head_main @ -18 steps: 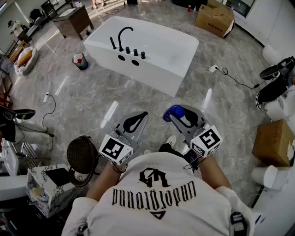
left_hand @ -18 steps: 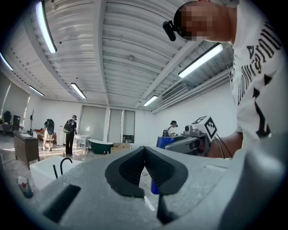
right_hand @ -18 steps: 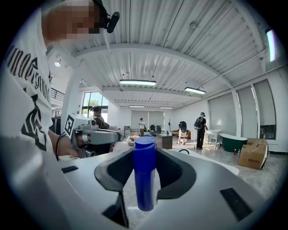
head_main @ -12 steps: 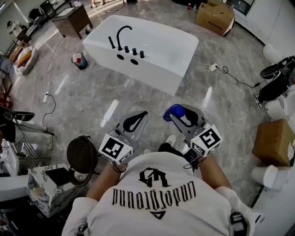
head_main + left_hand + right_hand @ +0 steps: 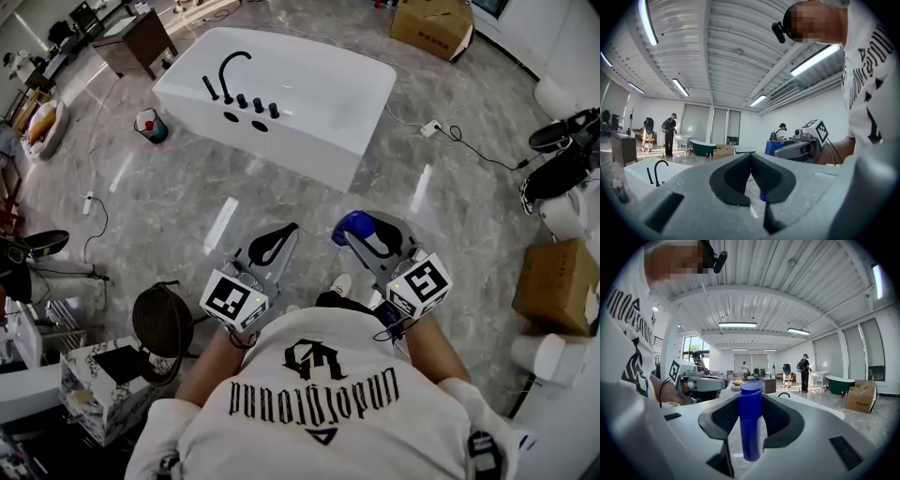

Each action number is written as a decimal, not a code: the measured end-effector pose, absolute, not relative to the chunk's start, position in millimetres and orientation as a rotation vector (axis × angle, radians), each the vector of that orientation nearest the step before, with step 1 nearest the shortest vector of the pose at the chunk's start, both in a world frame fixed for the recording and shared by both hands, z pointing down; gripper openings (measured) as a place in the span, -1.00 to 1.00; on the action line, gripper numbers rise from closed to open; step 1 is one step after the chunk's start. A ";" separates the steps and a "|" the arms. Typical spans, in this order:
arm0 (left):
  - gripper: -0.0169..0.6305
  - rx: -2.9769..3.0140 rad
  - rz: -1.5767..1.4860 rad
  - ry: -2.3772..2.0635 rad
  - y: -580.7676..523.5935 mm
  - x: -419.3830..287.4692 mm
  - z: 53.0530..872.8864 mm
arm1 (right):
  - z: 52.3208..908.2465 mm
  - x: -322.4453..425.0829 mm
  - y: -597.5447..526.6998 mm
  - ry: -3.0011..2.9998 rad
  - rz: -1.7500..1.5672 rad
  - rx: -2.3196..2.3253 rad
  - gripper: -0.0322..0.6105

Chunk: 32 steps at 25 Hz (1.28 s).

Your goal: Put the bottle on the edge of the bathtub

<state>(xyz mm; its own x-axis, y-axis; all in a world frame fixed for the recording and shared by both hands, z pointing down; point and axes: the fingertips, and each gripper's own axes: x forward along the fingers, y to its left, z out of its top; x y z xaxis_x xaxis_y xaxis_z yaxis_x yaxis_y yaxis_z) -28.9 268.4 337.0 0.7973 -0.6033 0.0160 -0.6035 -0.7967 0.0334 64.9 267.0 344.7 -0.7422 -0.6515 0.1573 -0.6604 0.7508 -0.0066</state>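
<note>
Right gripper view: right gripper (image 5: 751, 401) jaws clasp a smooth blue cylindrical bottle (image 5: 751, 425); left gripper (image 5: 750, 161) jaws pressed together.

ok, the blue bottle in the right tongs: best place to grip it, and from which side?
Round upper body, tongs coming in level from the side. The blue bottle stands upright in the right tongs, gripped on opposite sides, base hanging free below them; that grip probably suits standing it on the bathtub rim.
</note>
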 end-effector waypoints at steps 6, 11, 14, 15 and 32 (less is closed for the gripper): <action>-0.91 2.946 0.001 -0.980 219.7 20.3 336.1 | 342.5 117.1 224.2 -2.800 0.087 1.063 -0.42; -0.91 2.930 0.015 -0.996 186.7 48.9 338.9 | 339.8 151.3 195.7 -2.802 0.084 1.052 -0.42; -0.91 2.932 0.025 -1.007 174.0 61.6 339.7 | 339.3 167.3 184.5 -2.802 0.080 1.045 -0.42; -0.91 2.927 0.026 -1.014 170.4 63.9 340.2 | 340.0 171.1 180.8 -2.801 0.082 1.045 -0.42; -0.91 2.918 0.029 -0.974 93.8 54.9 352.8 | 346.6 172.8 112.0 -2.770 0.117 1.108 -0.42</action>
